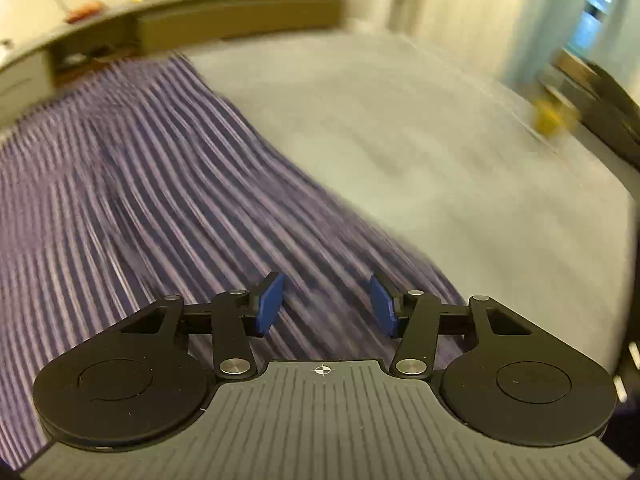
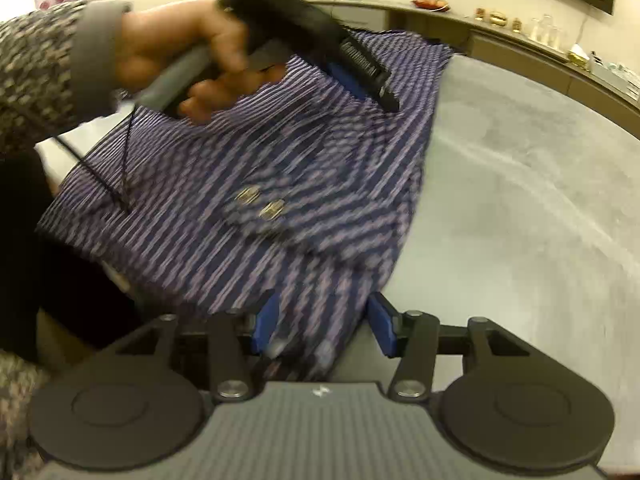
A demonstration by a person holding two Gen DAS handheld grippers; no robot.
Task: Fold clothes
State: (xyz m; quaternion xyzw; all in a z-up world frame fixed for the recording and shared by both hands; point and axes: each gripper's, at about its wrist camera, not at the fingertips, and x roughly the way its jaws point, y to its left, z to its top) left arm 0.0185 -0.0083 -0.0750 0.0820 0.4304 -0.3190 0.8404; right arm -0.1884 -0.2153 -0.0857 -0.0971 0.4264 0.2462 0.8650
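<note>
- A soft purple-and-white striped woven shirt point(image 2: 248, 184) with two small metal buttons point(image 2: 260, 204) lies spread on the grey felt-like counter point(image 2: 520, 208), covering its left part and hanging over the near edge by the person; the right part of the counter is bare.
- The left claw point(image 1: 326, 306) hangs released over the striped cloth with its blue pads point(image 1: 270, 304) well apart and nothing between them. In the right wrist view a hand point(image 2: 180, 52) in a patterned sleeve point(image 2: 36, 68) holds it tilted down toward the far part of the shirt.
- The right claw point(image 2: 322, 330) sits at the shirt's near right corner, blue pads spread, with a bunched fold of cloth lying between them (not pinched, as far as the blur allows).
- Judgement: the cloth looks light, limp and likely to wrinkle or slide on the counter. A hem, corner or seam gives the surest hold; pinching mid-panel would probably only gather loose cloth.
- How many folds it already carries cannot be told.
</note>
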